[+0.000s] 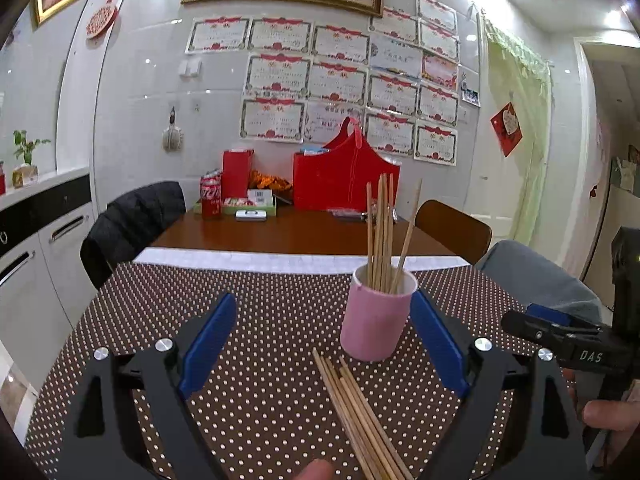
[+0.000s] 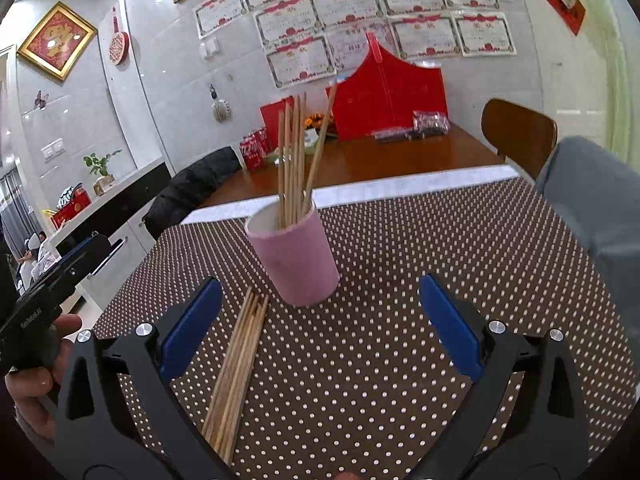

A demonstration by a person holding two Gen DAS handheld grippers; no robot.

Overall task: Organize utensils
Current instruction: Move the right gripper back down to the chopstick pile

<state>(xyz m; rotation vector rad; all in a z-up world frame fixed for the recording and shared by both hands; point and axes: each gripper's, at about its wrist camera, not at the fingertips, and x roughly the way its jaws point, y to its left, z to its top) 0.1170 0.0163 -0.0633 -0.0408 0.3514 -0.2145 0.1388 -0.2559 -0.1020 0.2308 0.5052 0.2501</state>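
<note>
A pink cup (image 1: 375, 320) (image 2: 295, 260) stands upright on the dotted tablecloth with several wooden chopsticks (image 1: 382, 232) (image 2: 294, 164) standing in it. More loose chopsticks (image 1: 360, 416) (image 2: 236, 376) lie in a bundle on the cloth in front of the cup. My left gripper (image 1: 326, 340) is open, its blue pads wide apart, the cup near its right pad and the bundle between the jaws below. My right gripper (image 2: 322, 320) is open too, with the cup just beyond it and the bundle by its left pad. Neither pad touches anything.
The brown dotted tablecloth (image 1: 260, 320) covers the near table; bare wood (image 1: 280, 232) lies beyond with red gift bags (image 1: 344, 176), cola cans (image 1: 211, 196) and a tray. A chair with a dark jacket (image 1: 132, 220) stands left, a wooden chair (image 1: 456, 228) right. A grey sleeve (image 2: 592, 216) reaches in at right.
</note>
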